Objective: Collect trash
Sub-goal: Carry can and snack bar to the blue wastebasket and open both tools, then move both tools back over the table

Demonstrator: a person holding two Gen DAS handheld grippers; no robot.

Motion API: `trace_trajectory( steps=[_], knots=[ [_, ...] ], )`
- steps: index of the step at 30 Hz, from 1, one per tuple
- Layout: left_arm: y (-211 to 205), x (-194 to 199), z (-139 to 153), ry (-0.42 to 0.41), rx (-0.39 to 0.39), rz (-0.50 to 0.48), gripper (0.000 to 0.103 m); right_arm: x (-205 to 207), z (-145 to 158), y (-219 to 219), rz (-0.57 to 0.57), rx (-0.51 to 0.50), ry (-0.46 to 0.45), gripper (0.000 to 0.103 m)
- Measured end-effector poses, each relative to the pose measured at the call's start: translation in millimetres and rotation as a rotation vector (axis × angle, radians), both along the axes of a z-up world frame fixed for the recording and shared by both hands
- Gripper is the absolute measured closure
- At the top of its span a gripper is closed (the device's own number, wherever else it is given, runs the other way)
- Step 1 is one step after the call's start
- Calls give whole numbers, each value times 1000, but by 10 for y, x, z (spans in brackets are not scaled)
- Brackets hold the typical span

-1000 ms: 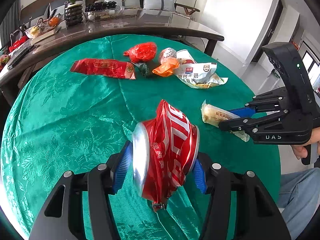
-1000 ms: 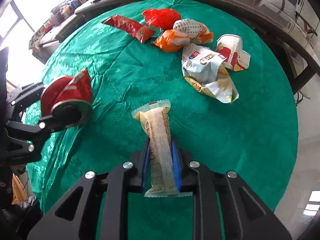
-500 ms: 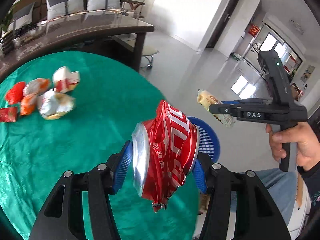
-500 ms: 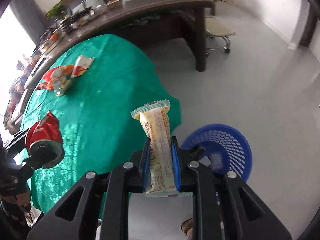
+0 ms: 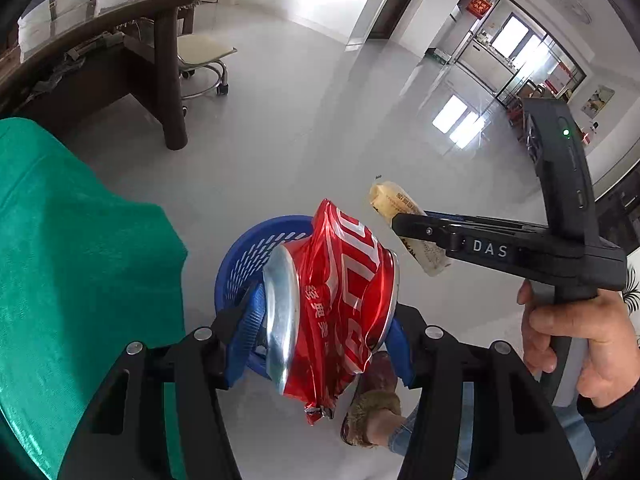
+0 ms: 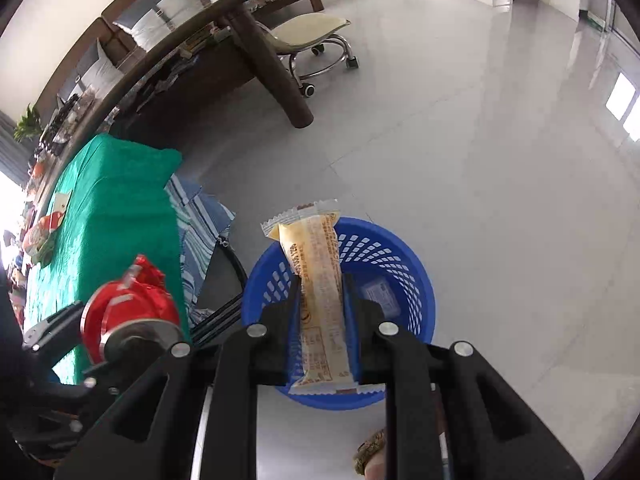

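Left wrist view: the left gripper is about half open, its blue pads pressed on both ends of a crushed red can, which sits crosswise between the jaws with its silver end to the left. Just behind the can, past the fingertips, is a blue basket on the grey floor. Left of the jaws hangs the green cloth. To the right, the right gripper points in sideways, gripped by a hand, its jaws closed on a yellow wrapper. A slippered foot shows below the can.

Right wrist view: the right gripper is fully closed on the wrapper, which stands lengthwise between the jaws, its crimped end past the tips. Directly beyond and below the jaws is the basket, with some litter inside. To the left, the left gripper holds the can beside the cloth.
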State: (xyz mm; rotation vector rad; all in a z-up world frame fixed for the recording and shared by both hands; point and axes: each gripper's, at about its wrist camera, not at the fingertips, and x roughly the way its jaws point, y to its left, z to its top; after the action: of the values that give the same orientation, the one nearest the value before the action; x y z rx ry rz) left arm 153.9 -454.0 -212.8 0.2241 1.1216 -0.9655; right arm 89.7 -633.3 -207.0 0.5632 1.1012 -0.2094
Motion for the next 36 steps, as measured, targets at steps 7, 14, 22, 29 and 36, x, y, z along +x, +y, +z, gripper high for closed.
trace_trajectory(
  steps=[7,14,22,29,36],
  knots=[
    [-237,-49,-257,-13,24,-34,35,-74,-181,-205,-31,70,-6,65],
    [-167,-121,-28,-94,14,-26,18,-172,93,-241,-48,25,-97,59],
    [662,-358,482,-235,-15,97,6,-155,444,213,13,-191,-183,22],
    [1919,-595,596,-262,21,210,6,-34,568,1167,192,-412,-205,18],
    [3336,-285,679,-294,99,426,6,123,709,2711,429,-299,-347,14]
  ],
)
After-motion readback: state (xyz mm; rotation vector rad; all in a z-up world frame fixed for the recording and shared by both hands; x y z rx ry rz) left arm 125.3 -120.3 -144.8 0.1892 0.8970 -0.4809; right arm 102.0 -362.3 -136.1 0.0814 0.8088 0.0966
